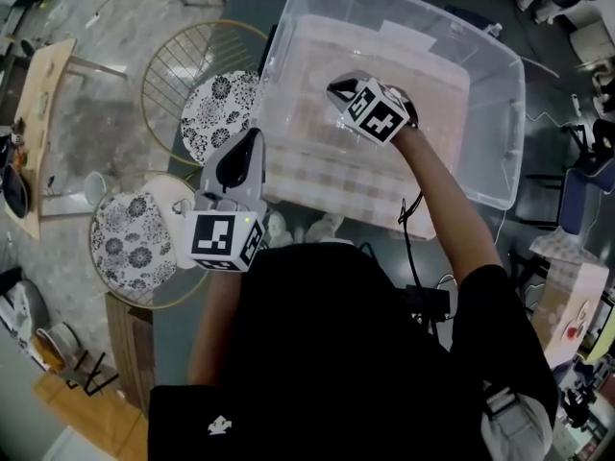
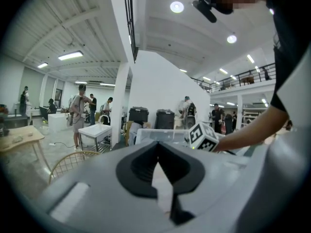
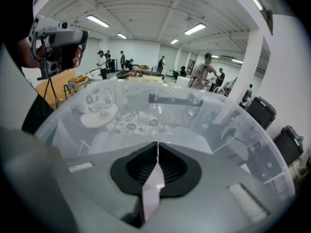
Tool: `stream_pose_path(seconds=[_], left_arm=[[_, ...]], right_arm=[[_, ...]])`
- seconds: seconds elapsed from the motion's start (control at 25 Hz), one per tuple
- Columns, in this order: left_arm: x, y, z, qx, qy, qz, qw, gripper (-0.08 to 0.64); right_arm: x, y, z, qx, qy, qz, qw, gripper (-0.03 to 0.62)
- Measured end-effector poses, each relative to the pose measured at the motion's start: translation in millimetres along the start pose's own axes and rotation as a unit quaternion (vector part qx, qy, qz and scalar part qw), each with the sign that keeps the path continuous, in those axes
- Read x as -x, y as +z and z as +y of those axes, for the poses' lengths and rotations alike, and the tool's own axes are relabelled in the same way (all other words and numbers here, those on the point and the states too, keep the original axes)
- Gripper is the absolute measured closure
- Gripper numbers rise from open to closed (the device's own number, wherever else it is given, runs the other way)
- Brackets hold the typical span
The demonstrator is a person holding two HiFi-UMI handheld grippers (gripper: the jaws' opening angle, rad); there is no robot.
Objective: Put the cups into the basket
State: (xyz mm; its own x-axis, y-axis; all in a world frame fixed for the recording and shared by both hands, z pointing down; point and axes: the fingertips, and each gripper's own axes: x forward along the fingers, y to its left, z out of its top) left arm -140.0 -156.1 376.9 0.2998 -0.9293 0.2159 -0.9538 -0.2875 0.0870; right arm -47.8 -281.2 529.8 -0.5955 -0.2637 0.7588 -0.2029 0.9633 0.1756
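**Cups** (image 1: pixel 278 227): pale and small in view, seemingly patterned ceramic. They stand on the table at 6 o'clock of the clear plastic bin (image 1: pixel 515 113), outside it. Probably light, stiff, slick and chippable; best taken by the rim wall or handle.

**Right gripper** (image 1: pixel 338 88): jaws together, empty. Arm outstretched over the bin, pitched down.

**Left gripper** (image 1: pixel 242 152): jaws together, empty. Near level at 8 o'clock.

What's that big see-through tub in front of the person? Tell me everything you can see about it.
The tub is a large rectangular bin of clear, slightly cloudy plastic with rounded corners, a thick rim and walls sloping inward toward the bottom. Lidless and upright, it stands before the person; a pale checked pattern shows through its bottom. It looks empty apart from the right gripper, which reaches in, fingers closed; whether it touches the bottom can't be told.
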Motion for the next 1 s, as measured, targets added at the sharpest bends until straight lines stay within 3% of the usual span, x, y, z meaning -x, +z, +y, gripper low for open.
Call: stream_pose_path(seconds=[0.2, 0.48, 1.0], left_arm=[[-3.2, -5.0, 5.6, 0.002, 0.011, 0.011, 0.9999, 0.554], [-6.8, -12.9, 10.1, 0.005, 0.019, 0.025, 0.9995, 0.554], [4.5, -26.5, 18.6, 0.004, 0.039, 0.046, 0.9982, 0.554]], right_arm=[[-37.8, -43.3, 2.4, 0.049, 0.032, 0.088, 0.994, 0.583], [-75.2, -86.5, 12.1, 0.110, 0.059, 0.162, 0.979, 0.583], [-106.5, -123.2, 27.4, 0.120, 0.090, 0.211, 0.966, 0.581]])
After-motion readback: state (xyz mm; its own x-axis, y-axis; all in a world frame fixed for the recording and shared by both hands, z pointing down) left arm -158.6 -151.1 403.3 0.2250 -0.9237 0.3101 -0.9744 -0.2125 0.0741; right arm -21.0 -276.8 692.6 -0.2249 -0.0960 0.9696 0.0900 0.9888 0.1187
